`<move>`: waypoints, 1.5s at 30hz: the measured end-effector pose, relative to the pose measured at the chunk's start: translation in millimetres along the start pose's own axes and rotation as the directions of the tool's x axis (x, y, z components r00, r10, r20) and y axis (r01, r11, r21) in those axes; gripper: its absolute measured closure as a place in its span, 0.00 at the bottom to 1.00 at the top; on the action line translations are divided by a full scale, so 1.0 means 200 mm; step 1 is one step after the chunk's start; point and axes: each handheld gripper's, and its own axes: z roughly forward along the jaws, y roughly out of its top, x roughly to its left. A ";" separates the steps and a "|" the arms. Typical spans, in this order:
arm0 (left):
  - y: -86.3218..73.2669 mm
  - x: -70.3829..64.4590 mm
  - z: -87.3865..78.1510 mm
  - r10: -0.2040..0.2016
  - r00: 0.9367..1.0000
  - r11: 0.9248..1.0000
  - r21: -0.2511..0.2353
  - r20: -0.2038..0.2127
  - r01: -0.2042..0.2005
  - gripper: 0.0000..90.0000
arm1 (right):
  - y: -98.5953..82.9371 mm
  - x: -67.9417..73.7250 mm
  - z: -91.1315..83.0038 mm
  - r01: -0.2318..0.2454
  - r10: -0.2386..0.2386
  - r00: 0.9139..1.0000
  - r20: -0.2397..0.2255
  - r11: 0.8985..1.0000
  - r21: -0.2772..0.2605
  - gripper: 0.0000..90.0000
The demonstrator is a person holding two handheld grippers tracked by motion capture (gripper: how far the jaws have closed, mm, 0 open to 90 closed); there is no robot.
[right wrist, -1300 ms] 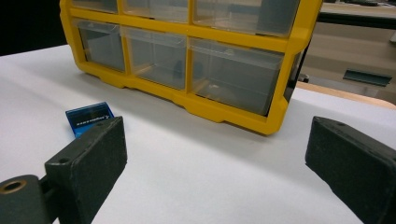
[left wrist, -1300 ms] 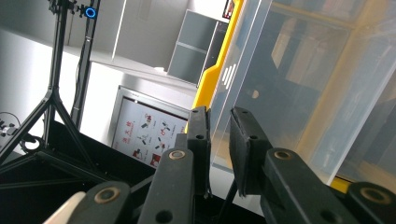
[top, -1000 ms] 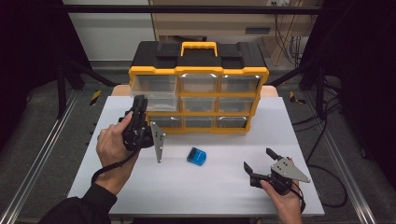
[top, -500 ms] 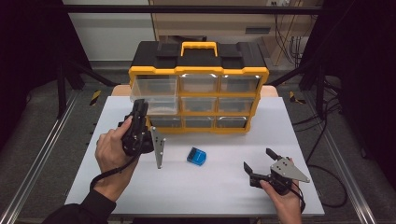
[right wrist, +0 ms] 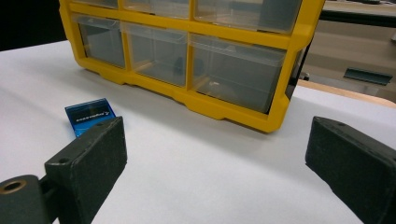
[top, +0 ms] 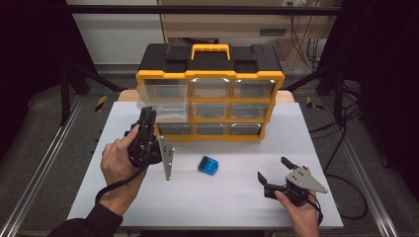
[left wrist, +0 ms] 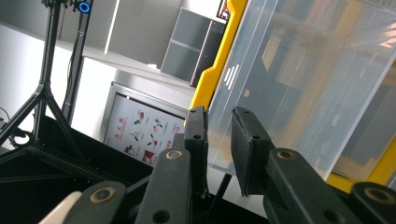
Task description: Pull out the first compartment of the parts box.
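The yellow-and-black drawer cabinet (top: 210, 91) stands at the 12 o'clock edge of the white table (top: 222, 197). Its top-left clear drawer (top: 163, 101) is pulled out toward the person and projects past the cabinet front.

The left gripper (top: 146, 118) sits at 9 o'clock from the table centre, jaws pointing toward 12 o'clock, at the front lower edge of that drawer. In the left gripper view (left wrist: 219, 140) the jaws stand close together with the thin clear drawer wall (left wrist: 289, 84) running into the narrow gap between them (clenched on the drawer lip, as far as can be judged).

The right gripper (top: 276, 175) rests at 4 o'clock, held low over the table, jaws spread wide and released; the right gripper view (right wrist: 215, 158) confirms nothing lies between them.

A small blue card-like item (top: 208, 165) lies flat near the table centre, at 6 o'clock from the cabinet and well apart from both grippers. It carries white print (right wrist: 89, 117), too small to read. No brand name is legible on the cabinet.
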 end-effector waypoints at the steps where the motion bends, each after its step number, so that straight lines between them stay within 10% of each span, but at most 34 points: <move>1: 0.00 0.00 0.00 -0.004 1.000 1.000 -0.006 -0.001 0.004 0.84 | 0.00 0.00 0.00 0.000 0.000 1.000 0.000 1.000 0.000 0.06; 33: -0.01 0.05 0.00 -0.091 0.992 0.996 0.007 0.082 0.091 0.75 | 0.00 0.00 0.01 0.010 -0.010 1.000 -0.005 1.000 0.017 0.06; 41: 0.00 0.08 -0.02 -0.204 0.971 0.978 -0.007 0.127 0.207 0.53 | 0.00 0.01 0.00 0.022 -0.022 1.000 -0.007 1.000 0.015 0.06; 45: 0.00 0.10 -0.04 -0.283 0.941 0.958 0.002 0.188 0.287 0.42 | 0.00 0.01 0.00 0.027 -0.027 1.000 -0.006 0.999 0.019 0.06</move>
